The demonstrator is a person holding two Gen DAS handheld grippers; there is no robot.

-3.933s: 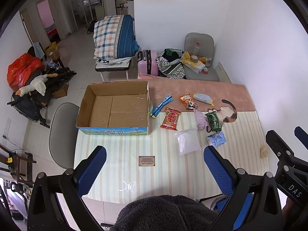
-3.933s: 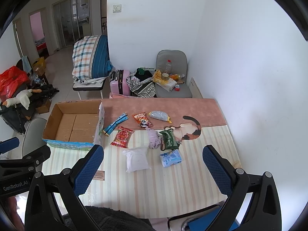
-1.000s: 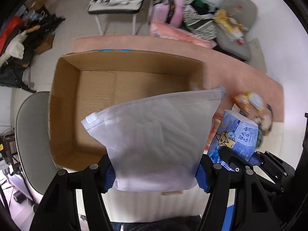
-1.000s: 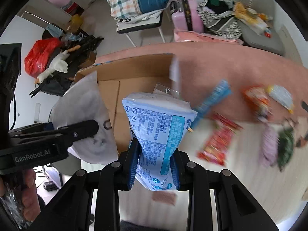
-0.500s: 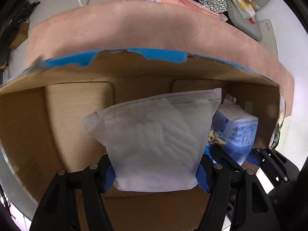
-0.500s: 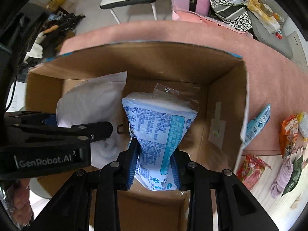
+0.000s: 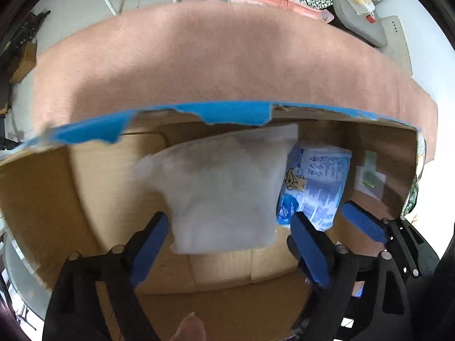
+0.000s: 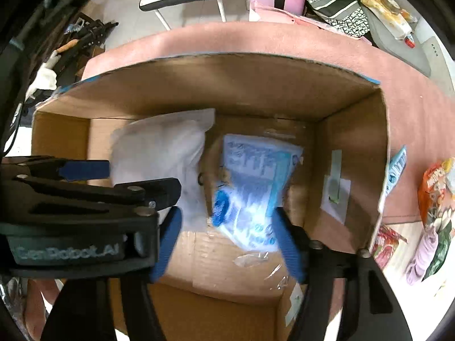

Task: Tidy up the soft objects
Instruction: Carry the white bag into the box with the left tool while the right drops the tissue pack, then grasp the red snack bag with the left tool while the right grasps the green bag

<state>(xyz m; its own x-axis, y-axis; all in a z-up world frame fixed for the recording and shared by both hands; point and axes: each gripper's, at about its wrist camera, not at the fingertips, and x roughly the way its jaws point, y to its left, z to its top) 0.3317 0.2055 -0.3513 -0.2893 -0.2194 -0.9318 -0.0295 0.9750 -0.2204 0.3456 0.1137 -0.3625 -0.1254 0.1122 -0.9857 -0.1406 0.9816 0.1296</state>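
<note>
Inside the brown cardboard box (image 8: 352, 130), a white translucent soft pouch (image 7: 227, 190) and a blue-printed plastic packet (image 8: 256, 187) lie side by side, packet at 3 o'clock. Left gripper (image 7: 227, 244) and right gripper (image 8: 227, 241) both spread wide, gripping nothing.

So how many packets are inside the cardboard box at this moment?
2. The white pouch lies toward the left of the cardboard box, and the blue tissue pack is right beside it. Another could be hidden beneath them.
</note>
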